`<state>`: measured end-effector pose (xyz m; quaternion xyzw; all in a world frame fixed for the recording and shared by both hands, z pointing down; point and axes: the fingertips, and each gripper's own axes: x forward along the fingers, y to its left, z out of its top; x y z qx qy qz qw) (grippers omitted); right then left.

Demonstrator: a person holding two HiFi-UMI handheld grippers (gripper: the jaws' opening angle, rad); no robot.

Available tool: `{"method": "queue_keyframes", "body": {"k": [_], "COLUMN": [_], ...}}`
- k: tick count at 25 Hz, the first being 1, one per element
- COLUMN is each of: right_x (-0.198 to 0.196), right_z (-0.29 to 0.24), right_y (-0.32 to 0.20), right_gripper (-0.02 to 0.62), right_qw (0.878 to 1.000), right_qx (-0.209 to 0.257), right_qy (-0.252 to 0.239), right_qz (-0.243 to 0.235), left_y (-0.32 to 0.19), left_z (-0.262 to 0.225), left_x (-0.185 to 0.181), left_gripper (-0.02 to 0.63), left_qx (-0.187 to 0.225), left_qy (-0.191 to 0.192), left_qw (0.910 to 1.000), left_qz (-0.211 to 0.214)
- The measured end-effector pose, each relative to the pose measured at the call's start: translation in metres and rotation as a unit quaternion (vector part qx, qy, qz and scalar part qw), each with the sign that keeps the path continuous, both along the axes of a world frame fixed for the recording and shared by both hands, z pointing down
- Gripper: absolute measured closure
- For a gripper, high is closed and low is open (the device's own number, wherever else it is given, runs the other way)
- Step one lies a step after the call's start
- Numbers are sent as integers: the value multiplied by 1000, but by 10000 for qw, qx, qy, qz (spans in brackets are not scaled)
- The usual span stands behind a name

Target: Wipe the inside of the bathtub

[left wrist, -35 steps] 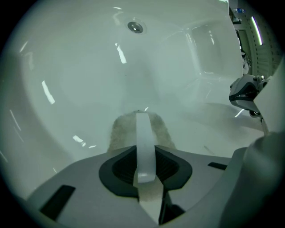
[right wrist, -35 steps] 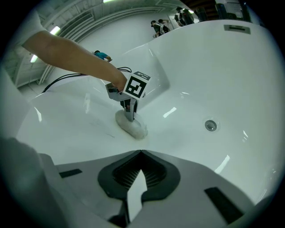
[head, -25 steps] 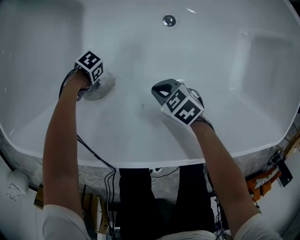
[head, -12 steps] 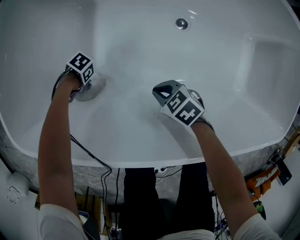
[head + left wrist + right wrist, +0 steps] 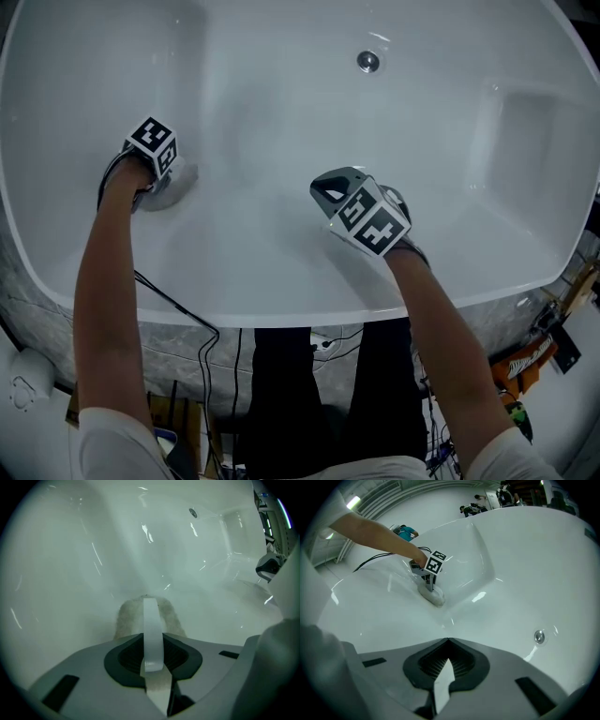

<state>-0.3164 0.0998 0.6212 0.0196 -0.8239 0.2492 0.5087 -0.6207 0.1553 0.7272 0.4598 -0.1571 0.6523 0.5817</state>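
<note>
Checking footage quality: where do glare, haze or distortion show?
Head view: even light, one glint beside the drain. Left gripper view: hazy, glare streaks on the bathtub, black corners. Right gripper view: strong fisheye bend, glints near the cloth.

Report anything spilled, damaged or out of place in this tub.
Nothing stands out. The glossy white bathtub looks intact and unstained. The left gripper presses a pale fluffy cloth against its inner surface, and the right gripper, shut and empty, is over the basin.
</note>
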Motion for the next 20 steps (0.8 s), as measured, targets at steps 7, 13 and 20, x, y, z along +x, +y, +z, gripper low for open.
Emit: {"method": "queue_keyframes", "body": {"k": [7,13,20], "right_x": [14,43,58], "right_z": [-6,-35,-55], "right_y": [-4,-11,-12], "right_gripper": [577,577,577], "right_qw": [9999,9992,9985], "right_qx": [51,153,267], "right_qy": [116,260,279], "right_qz": [49,270,386], "left_y": [-1,5,9], "left_z": [-6,-30,-69], "left_x": [-11,-12,-4], "left_gripper": [511,511,511], "left_qx": [260,170,-40], "left_qy": [-90,-112,169], "left_qw": [9996,9997,9997], "left_qz": [-21,121,194]}}
